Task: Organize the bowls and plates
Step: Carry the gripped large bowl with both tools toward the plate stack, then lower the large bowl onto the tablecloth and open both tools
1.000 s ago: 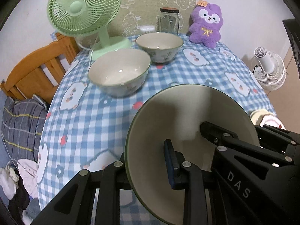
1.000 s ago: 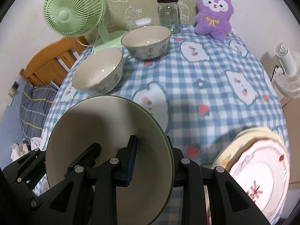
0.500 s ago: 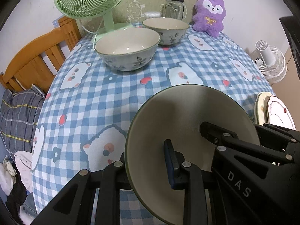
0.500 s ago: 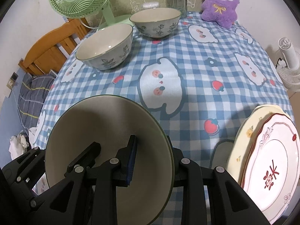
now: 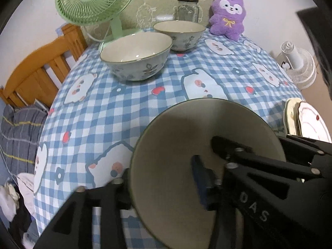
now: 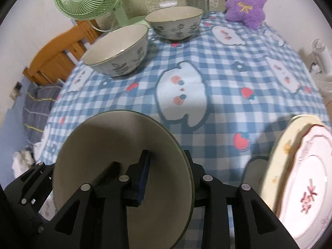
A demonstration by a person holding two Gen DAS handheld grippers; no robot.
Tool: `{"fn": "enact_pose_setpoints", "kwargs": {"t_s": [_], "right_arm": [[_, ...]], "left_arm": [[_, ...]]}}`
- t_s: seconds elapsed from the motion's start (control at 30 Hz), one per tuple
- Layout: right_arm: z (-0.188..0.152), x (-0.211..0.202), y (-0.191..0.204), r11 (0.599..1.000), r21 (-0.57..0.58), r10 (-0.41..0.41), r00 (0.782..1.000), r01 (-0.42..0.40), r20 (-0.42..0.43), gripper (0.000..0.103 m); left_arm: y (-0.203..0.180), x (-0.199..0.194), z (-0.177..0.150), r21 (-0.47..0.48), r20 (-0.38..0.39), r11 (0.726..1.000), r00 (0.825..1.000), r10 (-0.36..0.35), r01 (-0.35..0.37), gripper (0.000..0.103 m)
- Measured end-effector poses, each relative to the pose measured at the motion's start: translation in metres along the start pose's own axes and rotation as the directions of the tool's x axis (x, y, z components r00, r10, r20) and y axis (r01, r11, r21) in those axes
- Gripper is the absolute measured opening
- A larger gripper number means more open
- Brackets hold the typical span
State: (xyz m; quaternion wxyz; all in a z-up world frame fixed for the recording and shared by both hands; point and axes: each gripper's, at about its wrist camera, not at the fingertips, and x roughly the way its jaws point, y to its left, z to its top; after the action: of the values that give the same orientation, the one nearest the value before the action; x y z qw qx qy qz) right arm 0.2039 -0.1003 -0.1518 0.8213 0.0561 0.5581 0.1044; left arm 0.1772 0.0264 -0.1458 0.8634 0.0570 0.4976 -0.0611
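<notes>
Left gripper (image 5: 164, 178): jaws opening, one finger either side of the near bowl's (image 5: 186, 145) rim; we see a gap at the inner blue pad, so it is letting go.
Right gripper (image 6: 166, 178): jaws opening too, straddling the opposite side of that rim; we cannot tell whether a pad is touching it.
Why both: we judge two grips kept a wide bowl level while setting it down (it seems to rest on the tablecloth (image 6: 217, 95) now).
Near bowl: plain cream inside, thin dark-green rim, empty.
Beyond the near bowl: two floral bowls, the middle bowl (image 6: 118, 51) and far bowl (image 6: 174, 22), well apart from it.
Right of the near bowl: stacked plates (image 6: 303, 176).
</notes>
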Motion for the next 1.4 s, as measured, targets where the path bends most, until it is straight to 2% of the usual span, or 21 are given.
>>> {"fn": "enact_pose_setpoints", "kwargs": {"t_s": [0.07,0.23,0.4,0.53,0.7,0.8,0.87,1.2,1.33,1.4], "right_arm": [[-0.001,0.001,-0.005,1.0,0.027,0.0,1.0,0.0,-0.007,0.062],[-0.004,-0.006,-0.006,1.0,0.023,0.002,1.0,-0.002,0.023,0.073],[-0.005,-0.022,-0.006,1.0,0.018,-0.005,0.998,0.004,0.065,0.073],[-0.006,-0.039,-0.004,1.0,-0.013,-0.023,0.996,0.024,0.084,0.073],[-0.004,-0.065,-0.002,0.998,-0.044,-0.03,0.99,0.037,0.14,0.074],[-0.002,-0.083,0.001,0.992,-0.1,-0.062,0.981,0.081,0.184,0.074],[-0.001,-0.096,0.001,0.989,-0.12,-0.06,0.977,0.085,0.205,0.074],[0.005,-0.139,-0.001,0.984,-0.167,-0.03,0.975,0.068,0.22,0.08],[0.017,-0.143,0.001,0.985,-0.164,-0.013,0.979,0.047,0.205,0.08],[0.025,-0.141,0.003,0.987,-0.158,-0.008,0.981,0.039,0.192,0.08]], "left_arm": [[0.0,-0.002,-0.001,0.01,0.017,1.0,1.0,0.022,-0.022,0.073],[0.004,-0.008,0.0,-0.001,0.026,0.999,0.999,0.037,-0.037,0.078],[0.006,-0.018,0.001,-0.013,0.048,0.998,0.997,0.056,-0.055,0.081],[0.003,-0.033,0.003,-0.016,0.063,0.999,0.997,0.045,-0.044,0.081],[-0.008,-0.053,0.007,0.008,0.109,0.999,0.993,0.05,-0.051,0.086],[-0.013,-0.067,0.01,0.001,0.129,0.999,0.991,0.037,-0.038,0.092],[-0.017,-0.076,0.012,-0.002,0.147,0.999,0.988,0.046,-0.046,0.093],[-0.021,-0.104,0.023,-0.07,0.153,0.996,0.986,0.069,-0.059,0.095],[-0.014,-0.106,0.034,-0.091,0.157,0.994,0.985,0.074,-0.06,0.095],[-0.01,-0.106,0.041,-0.086,0.167,0.992,0.981,0.102,-0.089,0.095]]}}
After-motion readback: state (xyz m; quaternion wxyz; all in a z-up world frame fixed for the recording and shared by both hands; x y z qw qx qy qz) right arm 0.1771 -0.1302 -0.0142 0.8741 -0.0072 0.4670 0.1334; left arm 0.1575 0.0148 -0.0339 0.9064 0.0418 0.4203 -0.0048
